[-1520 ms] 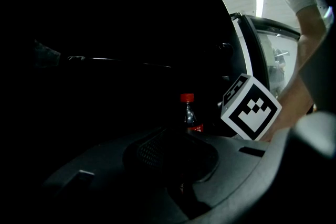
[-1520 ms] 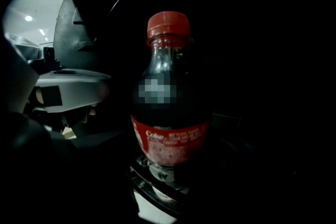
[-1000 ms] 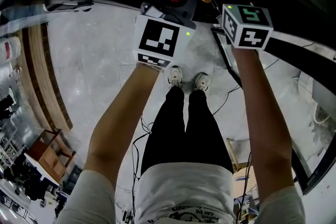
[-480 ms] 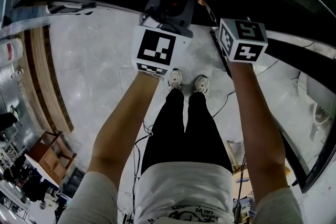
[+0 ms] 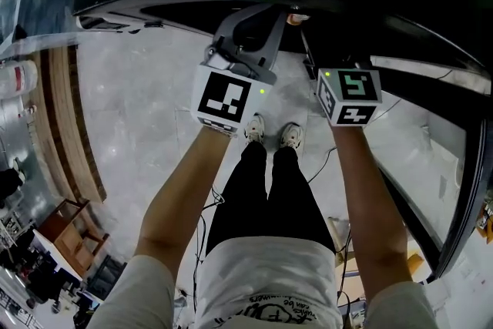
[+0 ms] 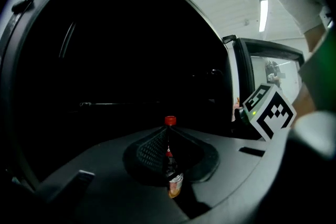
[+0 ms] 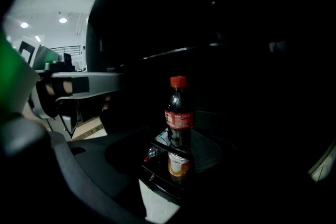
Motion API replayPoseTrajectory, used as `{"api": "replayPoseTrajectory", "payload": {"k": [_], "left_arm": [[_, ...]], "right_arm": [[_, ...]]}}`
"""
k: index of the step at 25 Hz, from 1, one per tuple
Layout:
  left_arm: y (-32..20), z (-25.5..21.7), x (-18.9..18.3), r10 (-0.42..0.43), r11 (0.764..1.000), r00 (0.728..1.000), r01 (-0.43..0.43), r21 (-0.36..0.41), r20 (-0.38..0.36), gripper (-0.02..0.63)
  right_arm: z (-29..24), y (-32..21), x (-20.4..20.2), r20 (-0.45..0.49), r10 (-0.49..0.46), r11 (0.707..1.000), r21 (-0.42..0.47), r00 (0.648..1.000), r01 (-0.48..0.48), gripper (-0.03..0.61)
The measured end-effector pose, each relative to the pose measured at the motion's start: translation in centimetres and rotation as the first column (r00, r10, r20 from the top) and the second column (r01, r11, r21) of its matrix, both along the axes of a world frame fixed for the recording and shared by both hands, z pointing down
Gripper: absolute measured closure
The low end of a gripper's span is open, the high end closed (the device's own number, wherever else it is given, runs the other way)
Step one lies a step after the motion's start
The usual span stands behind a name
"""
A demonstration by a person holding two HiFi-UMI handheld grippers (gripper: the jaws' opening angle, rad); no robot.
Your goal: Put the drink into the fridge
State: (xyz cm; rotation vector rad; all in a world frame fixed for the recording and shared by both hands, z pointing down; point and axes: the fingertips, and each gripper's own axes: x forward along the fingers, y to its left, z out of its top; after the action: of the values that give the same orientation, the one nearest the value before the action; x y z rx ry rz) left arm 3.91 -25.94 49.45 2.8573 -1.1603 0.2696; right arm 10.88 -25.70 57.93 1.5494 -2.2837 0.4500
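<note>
Right gripper view: right gripper's (image 7: 167, 138) parted jaws close round bottle (image 7: 178, 123); left gripper's (image 6: 168, 132) shut.

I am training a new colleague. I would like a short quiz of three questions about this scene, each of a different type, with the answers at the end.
1. True or false: the cap of the bottle is blue.
2. Choose one. What stands between the jaws of the left gripper? A: the bottle. B: a cup. C: nothing.
3. Short answer: in the head view, what colour are the person's shoes?

Key
1. False. The cap is red.
2. A.
3. White.
</note>
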Motion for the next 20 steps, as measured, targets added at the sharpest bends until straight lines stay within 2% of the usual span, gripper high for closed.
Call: {"api": "replayPoseTrajectory", "payload": {"k": [8, 14, 20], "left_arm": [[0.7, -4.7, -1.1, -0.002, 1.0, 1.0, 0.002, 0.005, -0.013, 0.592], [2.5, -7.1, -1.8, 0.017, 1.0, 1.0, -0.017, 0.012, -0.002, 0.592], [4.9, -11.5, -1.7, 0.042, 0.999, 0.999, -0.041, 0.034, -0.008, 0.592]], "right_arm": [[-6.0, 1.5, -1.4, -0.047, -0.086, 0.994, 0.066, 0.995, 0.089, 0.403], [-9.5, 2.9, -2.3, -0.054, -0.109, 0.989, 0.093, 0.993, 0.113, 0.434], [-14.1, 4.4, -2.7, -0.058, -0.122, 0.984, 0.126, 0.991, 0.128, 0.468]]}}
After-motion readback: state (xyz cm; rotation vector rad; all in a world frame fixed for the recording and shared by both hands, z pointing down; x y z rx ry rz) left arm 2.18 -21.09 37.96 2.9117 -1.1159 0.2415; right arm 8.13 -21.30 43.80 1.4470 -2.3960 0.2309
